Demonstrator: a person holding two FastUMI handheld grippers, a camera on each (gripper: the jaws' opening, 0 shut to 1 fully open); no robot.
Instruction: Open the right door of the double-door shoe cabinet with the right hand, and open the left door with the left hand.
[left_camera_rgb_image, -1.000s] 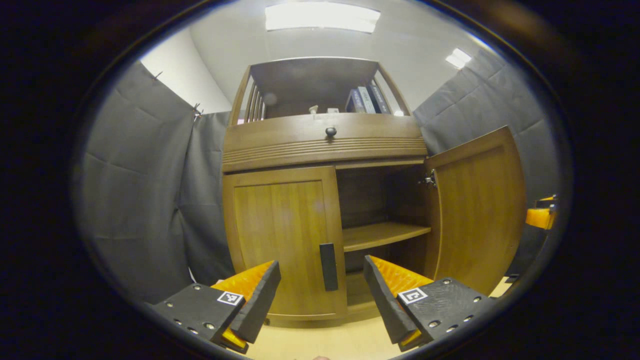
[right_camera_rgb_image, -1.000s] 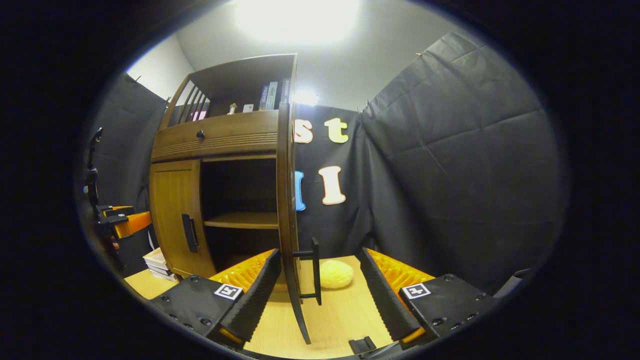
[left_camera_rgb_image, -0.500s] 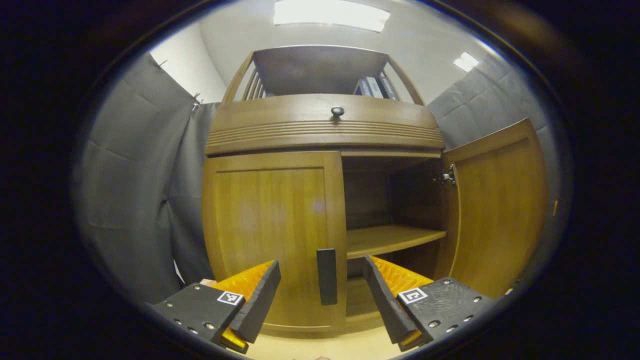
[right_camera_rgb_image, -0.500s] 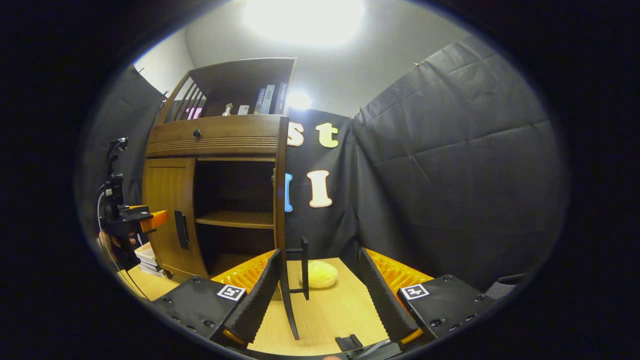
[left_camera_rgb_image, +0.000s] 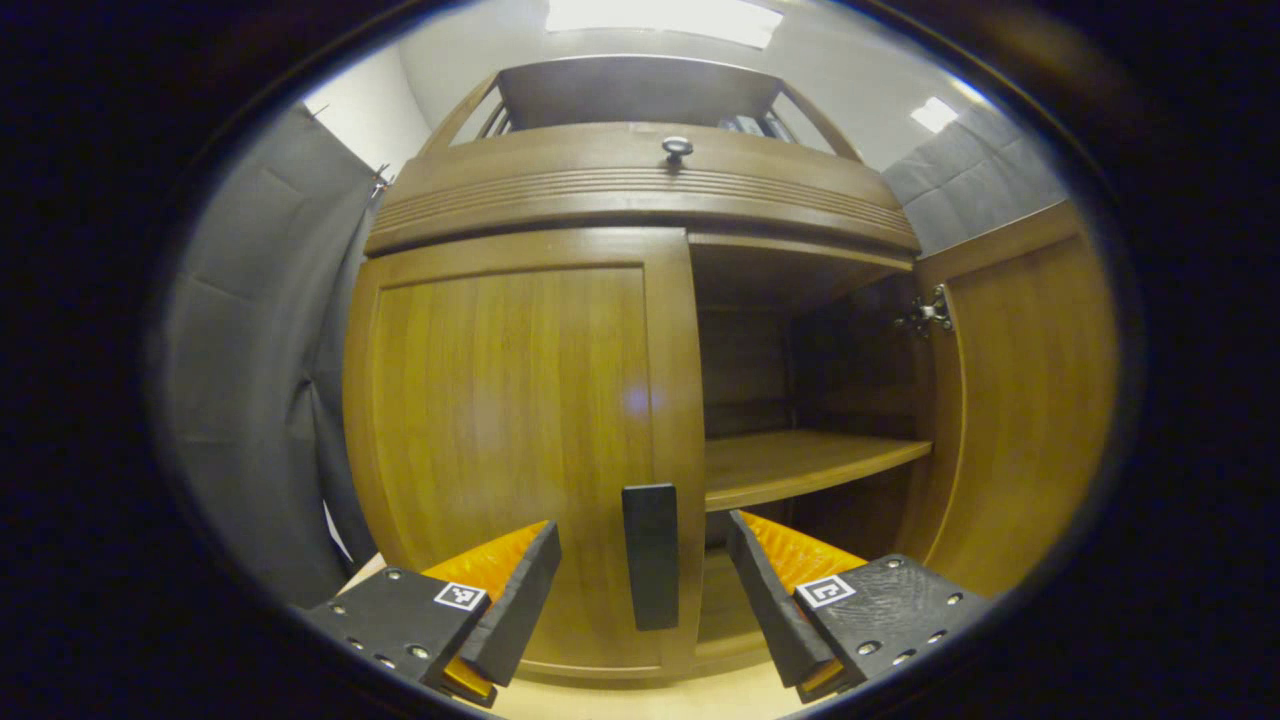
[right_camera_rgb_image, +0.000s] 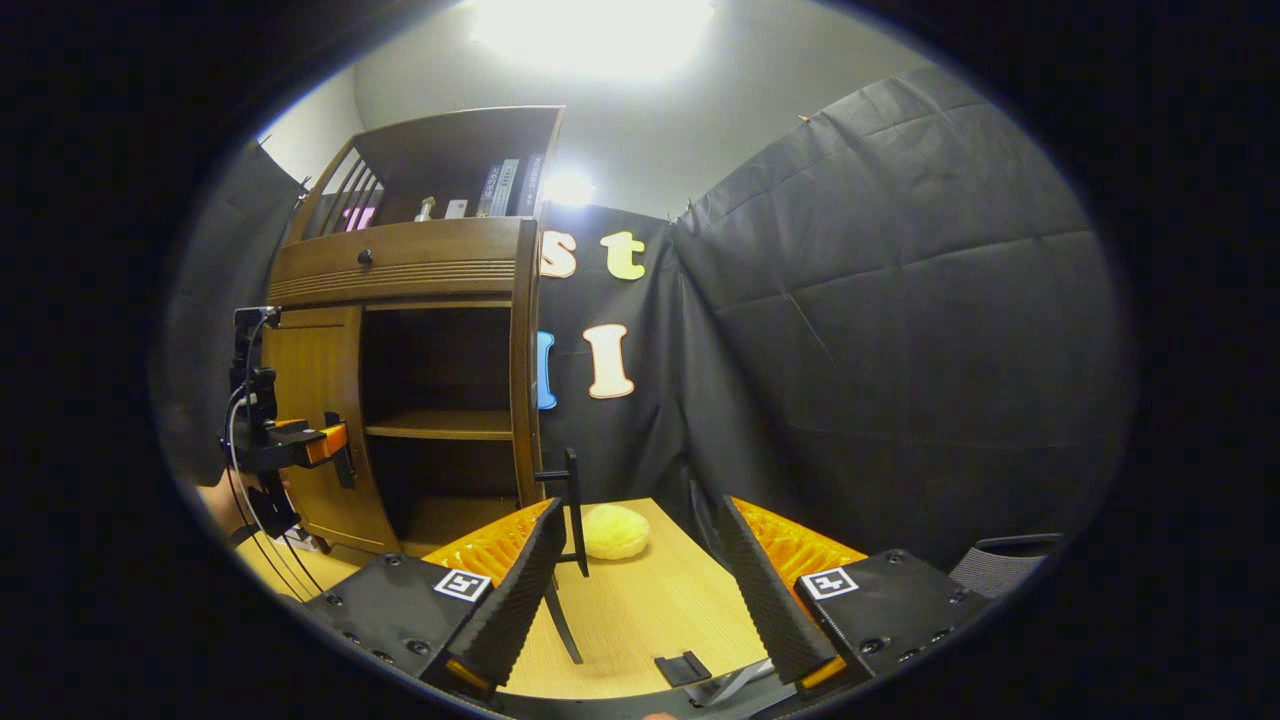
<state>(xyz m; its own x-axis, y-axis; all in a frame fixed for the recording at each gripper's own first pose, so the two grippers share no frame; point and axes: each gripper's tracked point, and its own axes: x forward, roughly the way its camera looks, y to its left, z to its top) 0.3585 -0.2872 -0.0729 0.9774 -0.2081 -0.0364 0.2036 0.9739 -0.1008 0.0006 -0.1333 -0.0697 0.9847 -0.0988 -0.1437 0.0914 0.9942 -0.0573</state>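
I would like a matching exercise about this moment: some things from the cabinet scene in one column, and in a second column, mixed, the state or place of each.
Things:
1. left door
2. right door
3. left gripper
4. yellow sponge

States or places:
A. swung wide open, hinge showing
B. lying on the table beside the cabinet
C. closed, flat against the cabinet front
D. open, one finger on each side of the dark door handle, not yet pressing on it

Pairs: 1-C, 2-A, 3-D, 4-B
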